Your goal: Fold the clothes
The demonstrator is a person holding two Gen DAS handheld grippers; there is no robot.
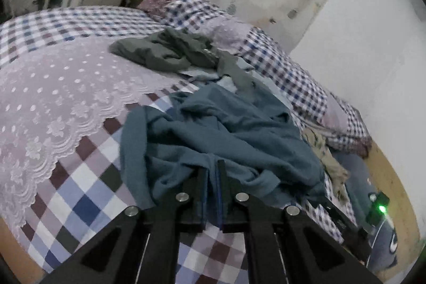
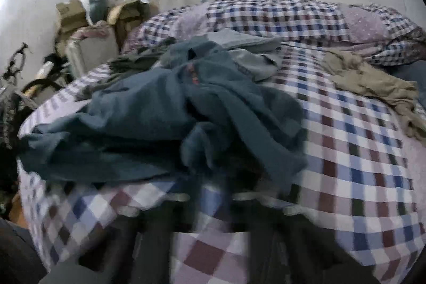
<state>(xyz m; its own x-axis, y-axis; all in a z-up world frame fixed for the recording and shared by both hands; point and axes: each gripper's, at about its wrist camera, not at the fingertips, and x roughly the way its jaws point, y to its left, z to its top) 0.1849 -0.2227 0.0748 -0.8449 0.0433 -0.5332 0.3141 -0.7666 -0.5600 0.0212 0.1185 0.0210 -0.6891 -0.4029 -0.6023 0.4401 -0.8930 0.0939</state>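
The teal garment (image 1: 226, 135) is lying crumpled at the near edge of the bed, on the checked bedsheet (image 1: 87, 204), with a grey-green garment (image 1: 165, 49) bunched farther back and a khaki garment (image 2: 372, 81) off to the far right. The left gripper (image 1: 212, 172) is clenching a fold of the teal cloth at its near hem; fabric is sitting pinched between the two black fingers (image 1: 201, 177). The right gripper (image 2: 213, 193) is blurred (motion smear, fingers barely readable), but its jaws are reading as clamped together, and they are probably biting the near edge of the same teal garment, though I cannot confirm cloth between them. A lace-trimmed lilac cover (image 1: 53, 97) is taking up the left of the bed.

Step in hand: picking up the teal garment by two points along the near hem, ahead of any fold. Next move is calling for lifting and pulling both hands apart to shake the cloth open, then laying it flat on the bare checked area nearby, keeping clear of the other clothes.
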